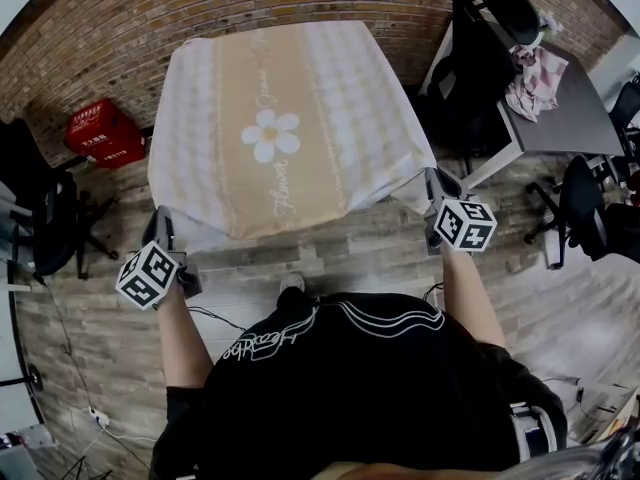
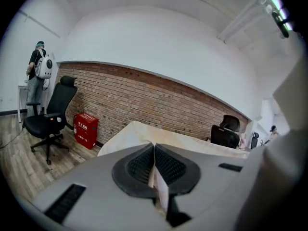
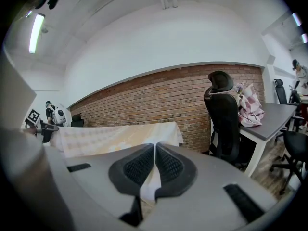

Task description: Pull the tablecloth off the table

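While left tongs (image 2: 154, 148) and right tongs (image 3: 155, 148) pinch tablecloth (image 1: 300, 88) corners | print reads "Flower" beside daisy (image 1: 271, 135)

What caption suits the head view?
Ready: left tool and right tool grip the tablecloth at its near corners.

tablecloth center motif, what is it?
A white daisy with a yellow centre on the tablecloth, on a tan stripe; head view shows it best.

Person wore a black short-sleeved top (image 1: 350, 388) with white script lettering and white curved lines across the front. Left tongs (image 2: 154, 150) and right tongs (image 3: 155, 150) had grey shells and black ribbed pads (image 2: 139, 165). Each bore a white cube (image 1: 148, 275) with black square markers.
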